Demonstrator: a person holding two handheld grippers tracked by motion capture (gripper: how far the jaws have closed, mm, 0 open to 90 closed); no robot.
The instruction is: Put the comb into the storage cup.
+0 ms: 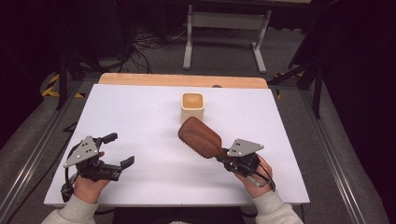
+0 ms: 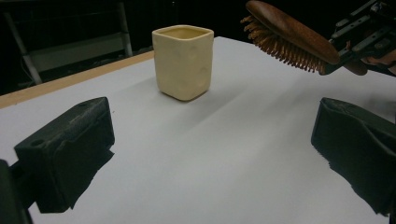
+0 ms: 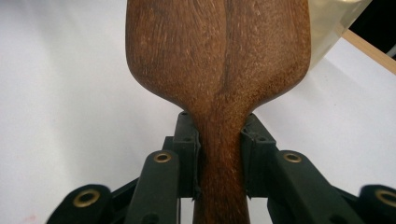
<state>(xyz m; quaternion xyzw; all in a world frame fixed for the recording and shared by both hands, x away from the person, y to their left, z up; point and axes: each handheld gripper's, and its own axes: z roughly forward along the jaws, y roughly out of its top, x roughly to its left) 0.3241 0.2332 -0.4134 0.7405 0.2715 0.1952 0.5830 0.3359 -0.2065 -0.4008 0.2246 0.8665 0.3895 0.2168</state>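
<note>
the right gripper (image 1: 223,155) clamps the handle of the wooden hairbrush (image 1: 200,137), bristles facing down, lifted above the white table (image 1: 140,116) and aimed at the cream cup (image 1: 192,107), probably to drop it inside. the left gripper (image 1: 122,149) rests wide and empty.

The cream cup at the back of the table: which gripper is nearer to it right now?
Right. The right gripper holds the wooden brush, whose head reaches up close to the cream cup. The left gripper sits open near the table's front left, farther off.
</note>
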